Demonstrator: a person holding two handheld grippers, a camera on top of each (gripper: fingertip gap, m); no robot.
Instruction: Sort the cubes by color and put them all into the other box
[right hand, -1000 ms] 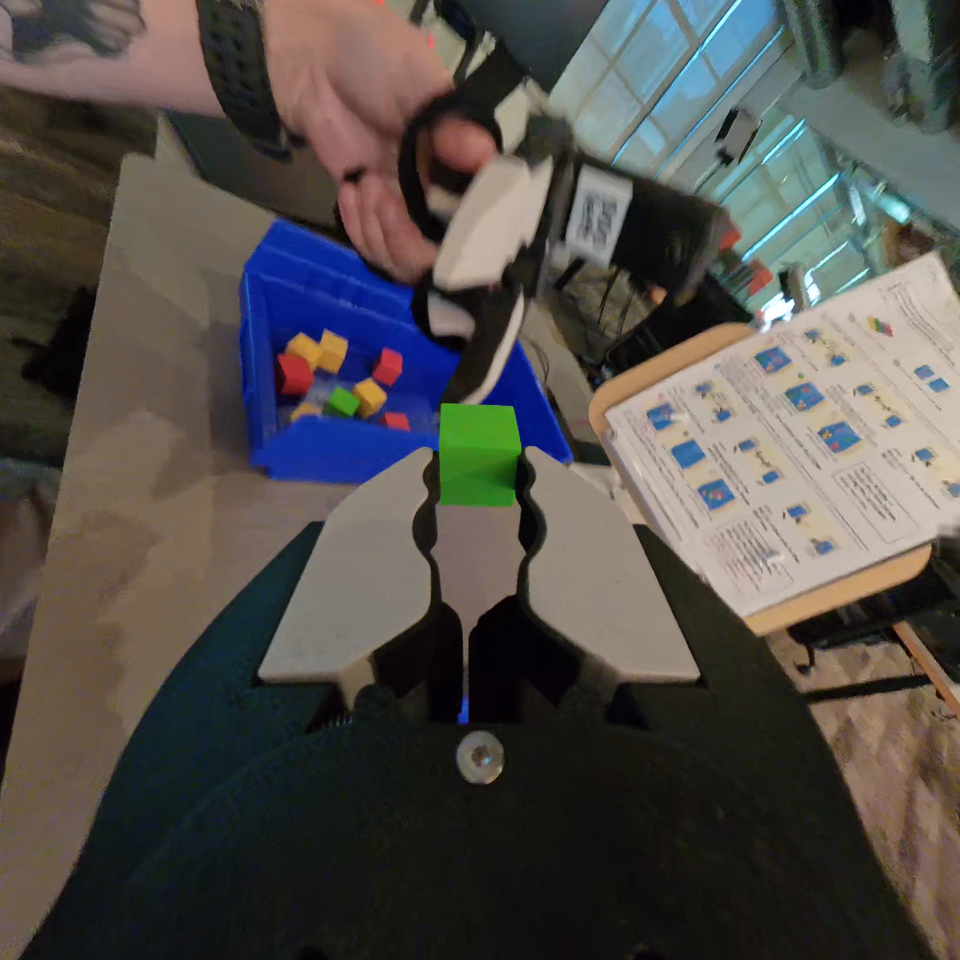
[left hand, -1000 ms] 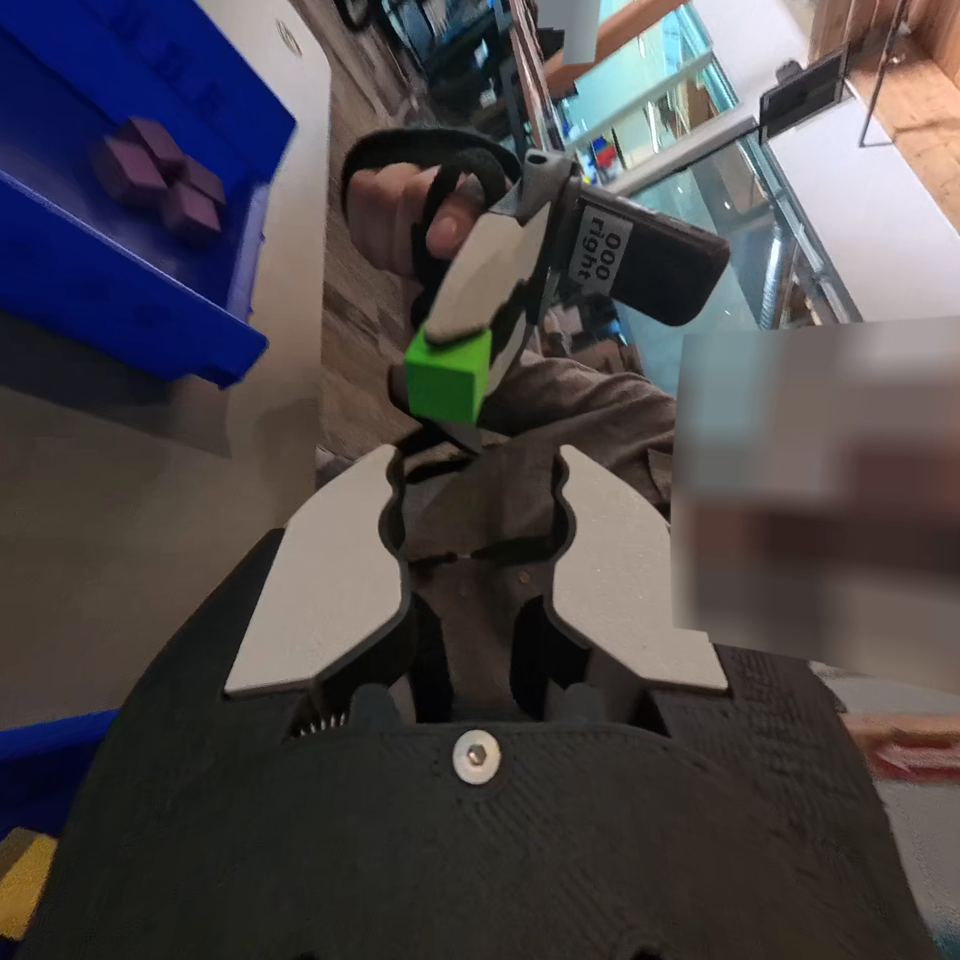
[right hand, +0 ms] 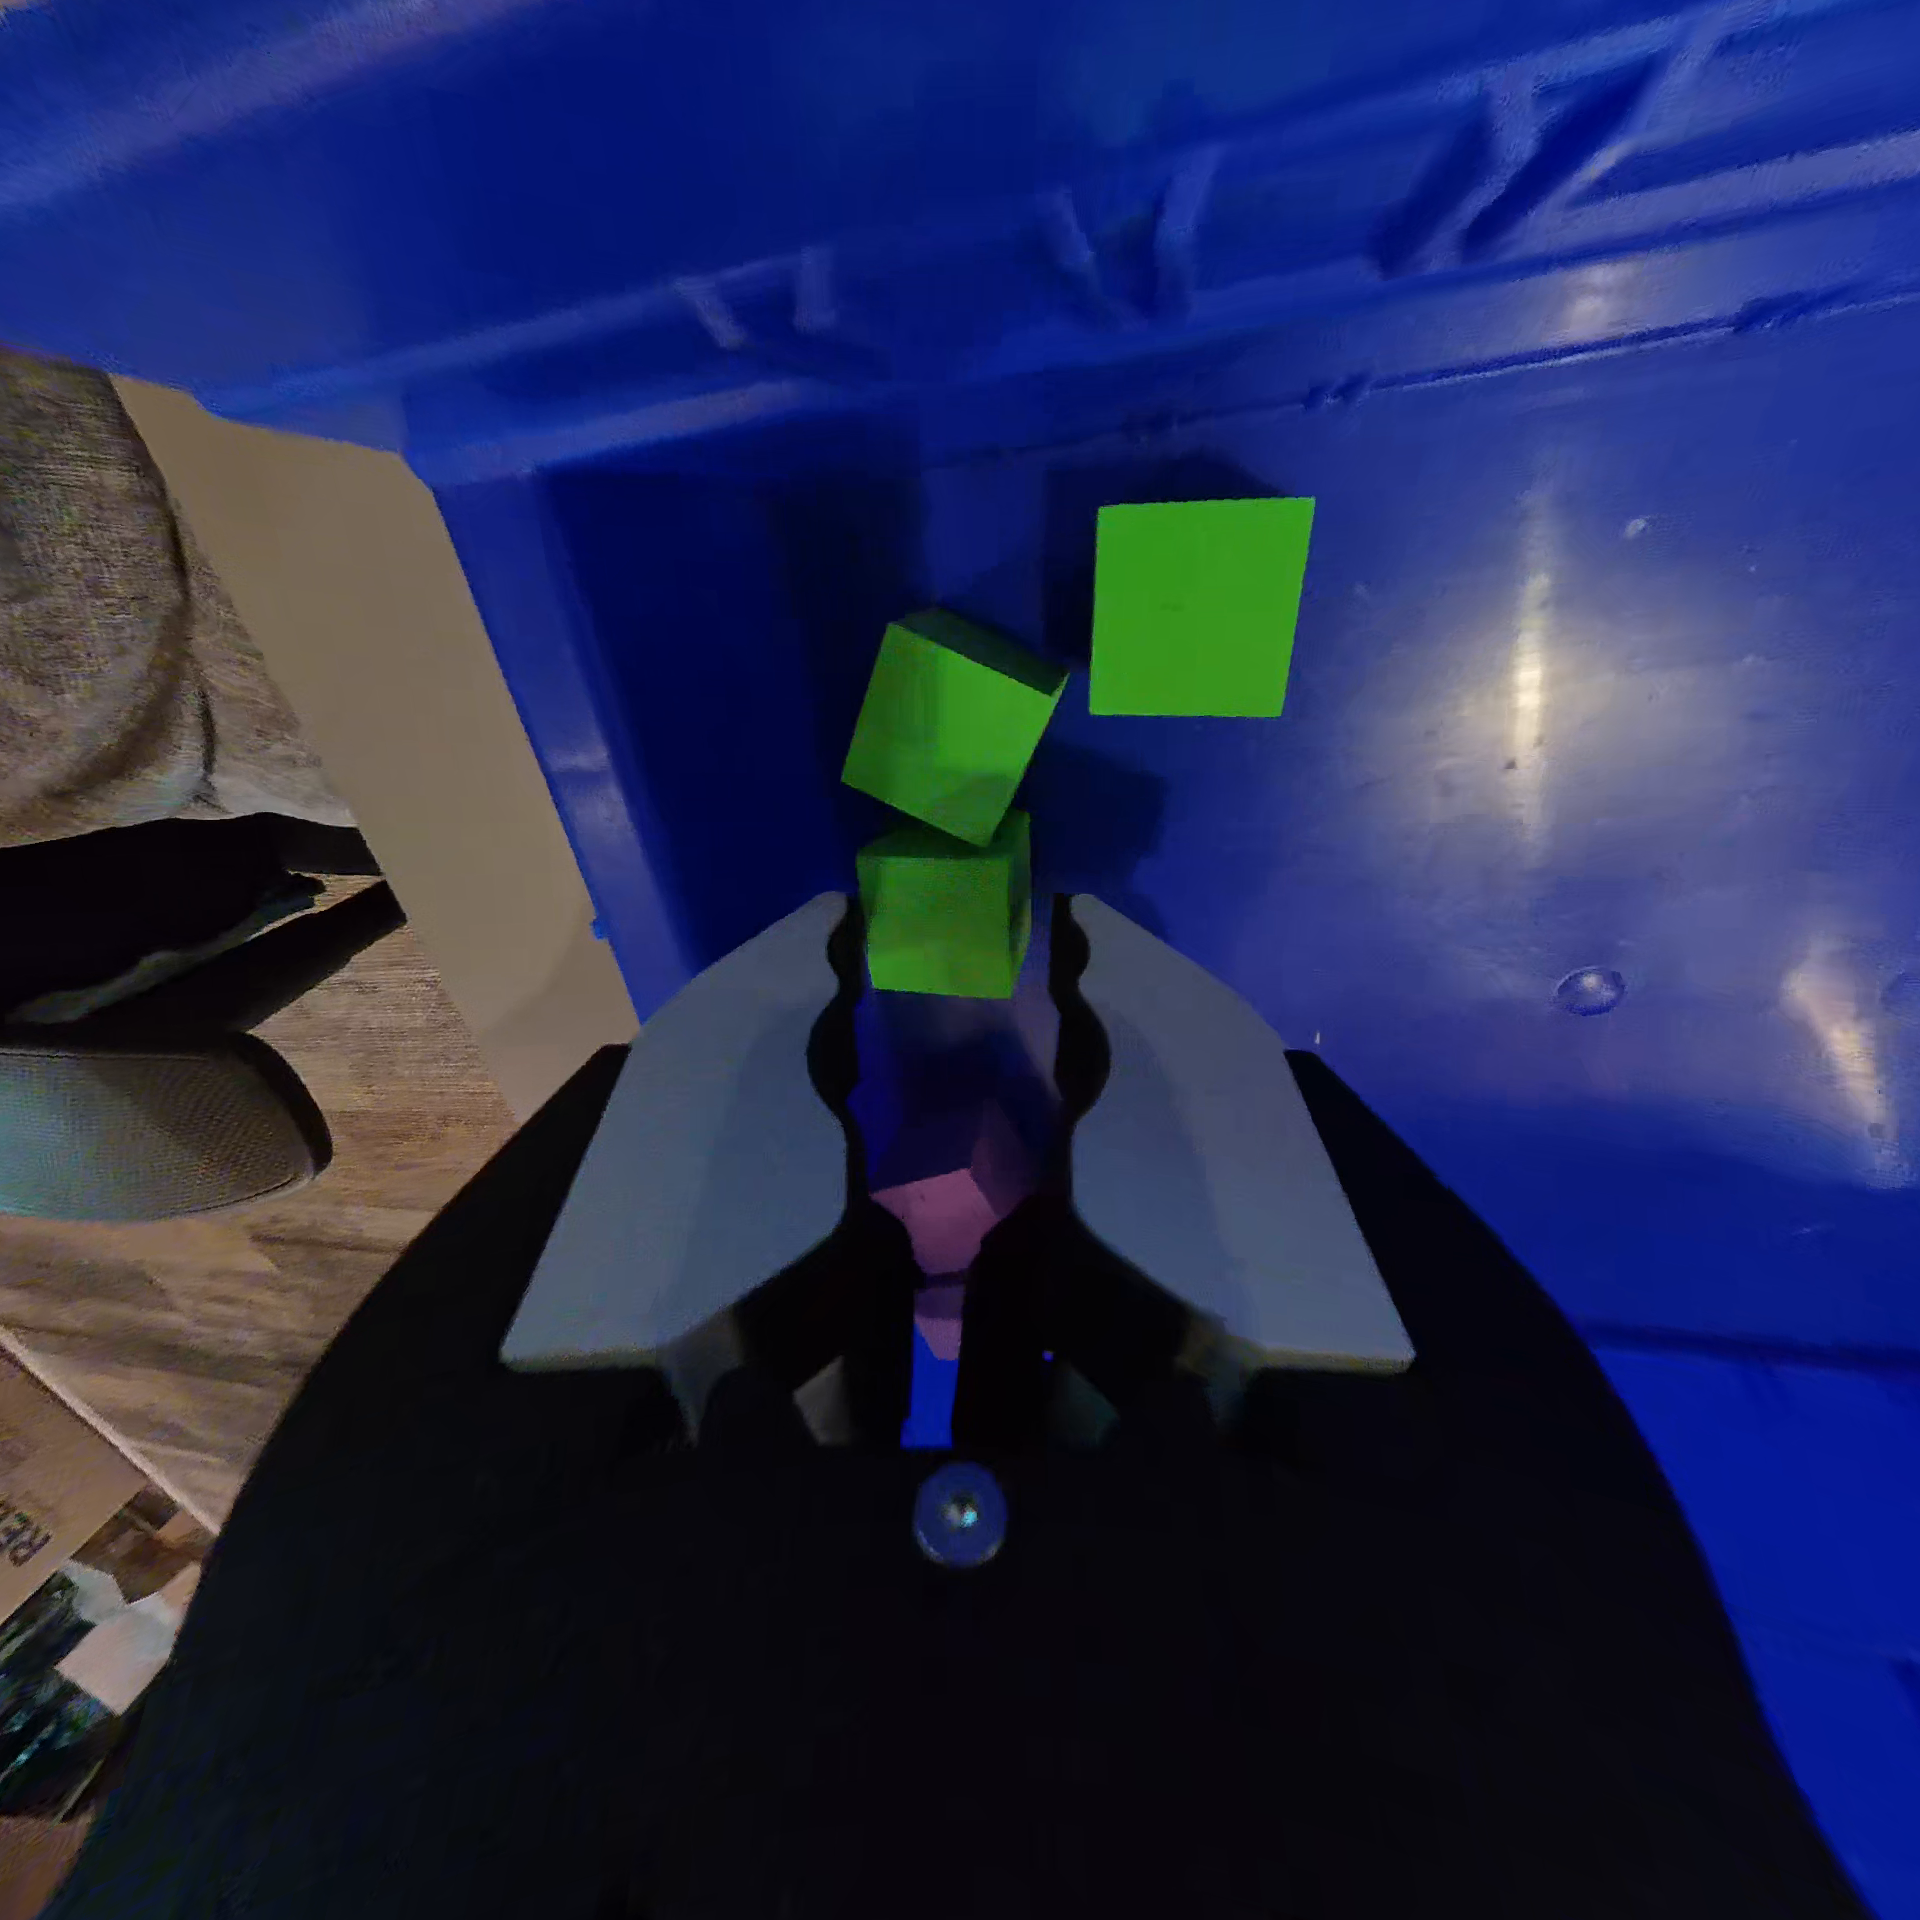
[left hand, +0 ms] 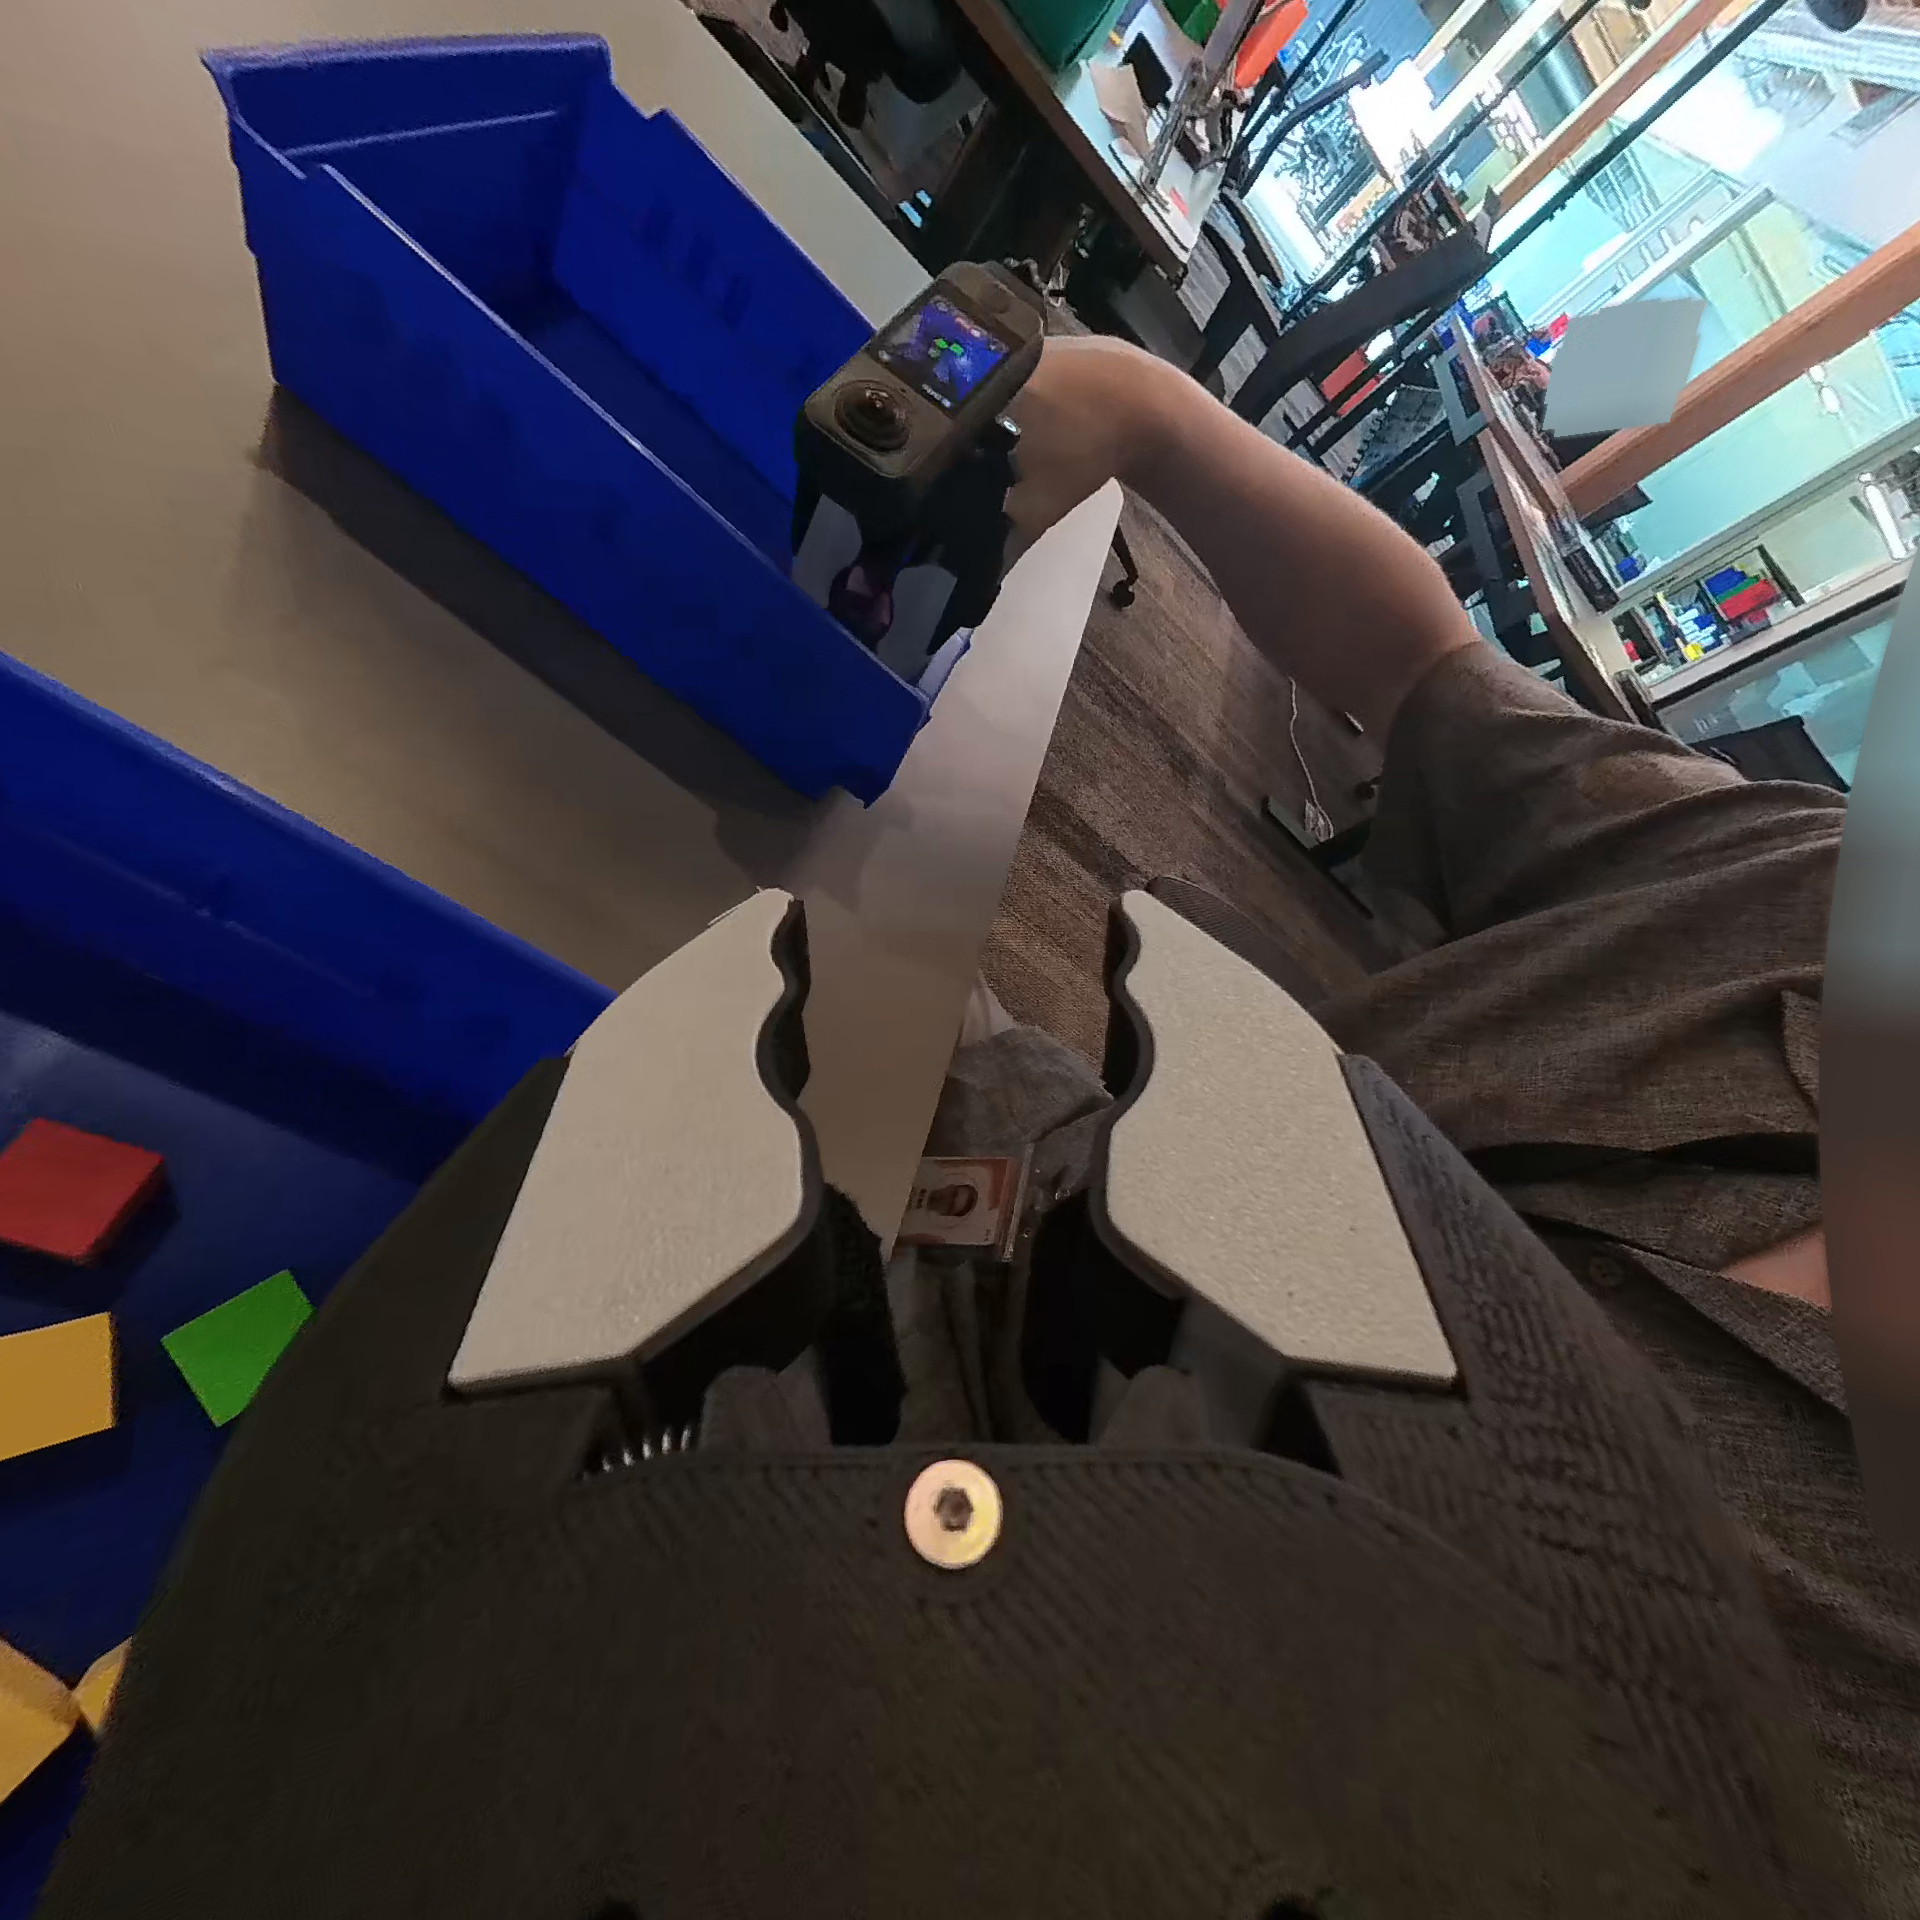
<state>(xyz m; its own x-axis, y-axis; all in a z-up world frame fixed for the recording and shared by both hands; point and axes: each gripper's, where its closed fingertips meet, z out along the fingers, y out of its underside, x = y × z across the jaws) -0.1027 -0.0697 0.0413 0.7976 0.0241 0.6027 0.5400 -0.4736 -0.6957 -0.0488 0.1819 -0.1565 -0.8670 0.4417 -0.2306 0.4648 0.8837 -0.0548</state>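
My right gripper (right hand: 956, 920) is down inside a blue bin (right hand: 1507, 935). A green cube (right hand: 940, 914) sits between its fingertips, and narrow gaps show on both sides of the cube, so the jaws stand slightly wider than it. Two more green cubes lie just beyond, one tilted (right hand: 951, 727) and one flat (right hand: 1195, 608). Purple blocks (right hand: 951, 1216) show between the jaws, lower down. My left gripper (left hand: 956, 925) is open and empty over the table edge. In the left wrist view the right gripper's camera (left hand: 925, 405) reaches into the far blue bin (left hand: 540, 436).
A second blue bin (left hand: 260, 935) at the lower left holds red (left hand: 73, 1184), yellow (left hand: 52, 1382) and green (left hand: 234, 1340) blocks. The grey table (left hand: 260, 644) carries both bins. A person's forearm (left hand: 1299, 540) and lap lie to the right, past the table edge.
The right gripper has carried the green cube from mid-air down into the blue bin, and its jaws have widened. The left gripper has swung away and stays open.
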